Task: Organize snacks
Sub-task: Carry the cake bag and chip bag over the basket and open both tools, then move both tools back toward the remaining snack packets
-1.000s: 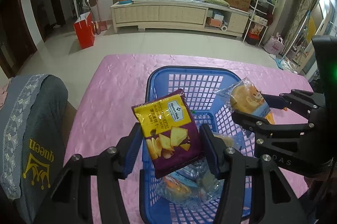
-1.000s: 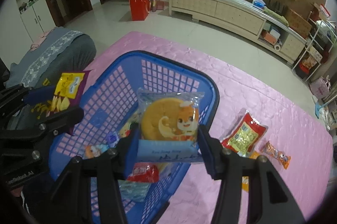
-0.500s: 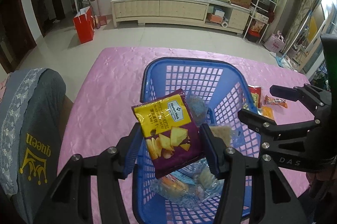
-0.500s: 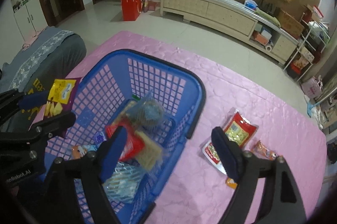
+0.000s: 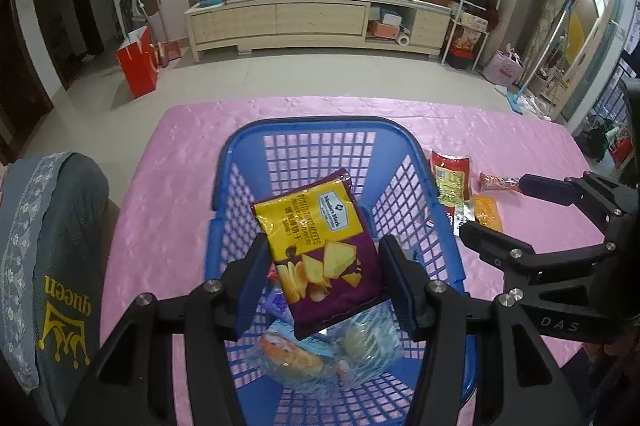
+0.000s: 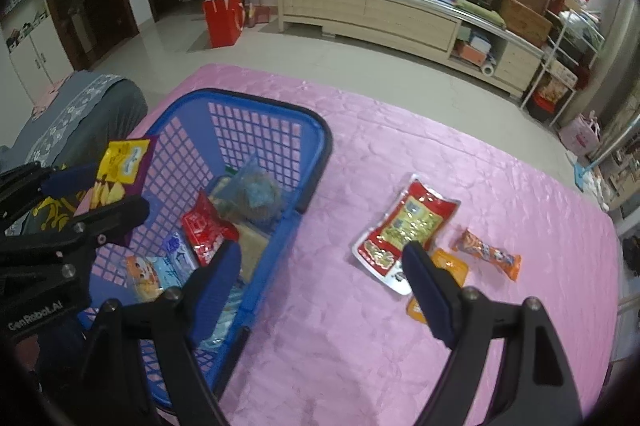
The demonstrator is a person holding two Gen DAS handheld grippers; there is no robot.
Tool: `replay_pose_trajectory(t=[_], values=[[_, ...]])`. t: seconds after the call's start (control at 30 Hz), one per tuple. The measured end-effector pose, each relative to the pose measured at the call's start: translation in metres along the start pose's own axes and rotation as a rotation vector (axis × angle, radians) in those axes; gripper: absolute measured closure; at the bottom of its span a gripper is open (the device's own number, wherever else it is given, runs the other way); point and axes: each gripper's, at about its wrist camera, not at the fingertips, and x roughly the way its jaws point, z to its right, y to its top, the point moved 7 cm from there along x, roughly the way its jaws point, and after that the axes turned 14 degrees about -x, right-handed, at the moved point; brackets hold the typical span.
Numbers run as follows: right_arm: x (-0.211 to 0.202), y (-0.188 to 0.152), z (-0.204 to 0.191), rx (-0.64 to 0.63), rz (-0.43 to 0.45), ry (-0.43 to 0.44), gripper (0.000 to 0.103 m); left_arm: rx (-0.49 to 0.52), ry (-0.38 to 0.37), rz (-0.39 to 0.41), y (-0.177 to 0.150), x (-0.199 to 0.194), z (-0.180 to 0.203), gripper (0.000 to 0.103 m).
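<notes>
My left gripper (image 5: pixel 322 280) is shut on a yellow and purple chip bag (image 5: pixel 320 246) and holds it above the blue basket (image 5: pixel 320 123). Several snack packs (image 5: pixel 320 354) lie in the basket's bottom. My right gripper (image 6: pixel 320 282) is open and empty, over the basket's right rim (image 6: pixel 320 153) and the pink tablecloth. In the right wrist view the left gripper (image 6: pixel 96 191) shows with the chip bag (image 6: pixel 120 163). A red and yellow pack (image 6: pixel 404 226), an orange stick snack (image 6: pixel 490 254) and a small orange pack (image 6: pixel 444 278) lie on the cloth to the right.
The pink-covered table (image 6: pixel 360 346) ends near a grey chair back (image 5: pixel 52 266) marked "queen" on the left. Beyond the far edge is bare floor, a red bag (image 5: pixel 138 65) and a long cabinet (image 5: pixel 320 21).
My right gripper has opened and dropped the round cake pack into the basket, then moved right toward the loose snacks. My left gripper still holds the chip bag over the basket.
</notes>
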Motion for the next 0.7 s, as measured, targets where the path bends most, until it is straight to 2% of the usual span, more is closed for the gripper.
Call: replay_pose_trajectory(t=[0.57,0.6,0.7], values=[[0.025,-0.007,0.035,0.081,-0.027,0.012,0.017,0.049,-0.023,-0.048,0.019,0.046,0.031,0.049],[0.027,-0.007,0.035,0.083,-0.028,0.013,0.017,0.052,-0.021,-0.047,0.019,0.047,0.032,0.048],[0.028,-0.009,0.038,0.092,-0.027,0.015,0.017,0.054,-0.013,-0.029,0.021,0.047,0.032,0.026]])
